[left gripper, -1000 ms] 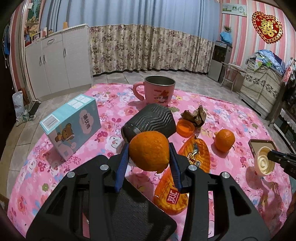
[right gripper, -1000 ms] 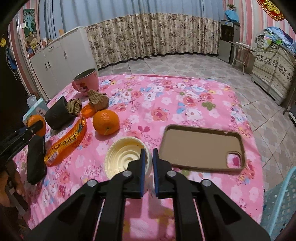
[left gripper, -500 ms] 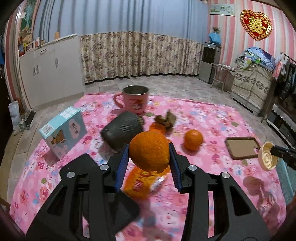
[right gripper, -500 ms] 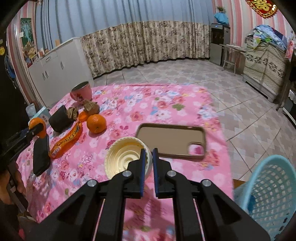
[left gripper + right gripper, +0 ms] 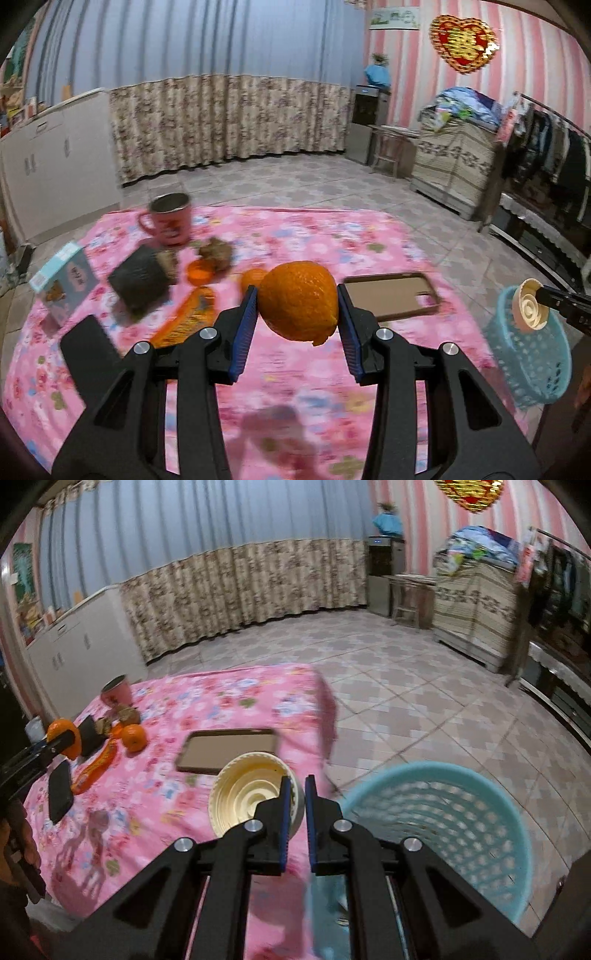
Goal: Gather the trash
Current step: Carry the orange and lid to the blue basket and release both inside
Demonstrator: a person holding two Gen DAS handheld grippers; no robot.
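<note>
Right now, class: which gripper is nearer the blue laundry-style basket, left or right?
Right. The right gripper, holding the cream lid, is beside the basket's rim. The left gripper, clamping the orange peel, is over the pink table.

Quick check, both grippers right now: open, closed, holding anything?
Left gripper: closed on the orange peel, held above the table.
Right gripper: closed on the rim of the cream lid, beside the blue basket.
</note>
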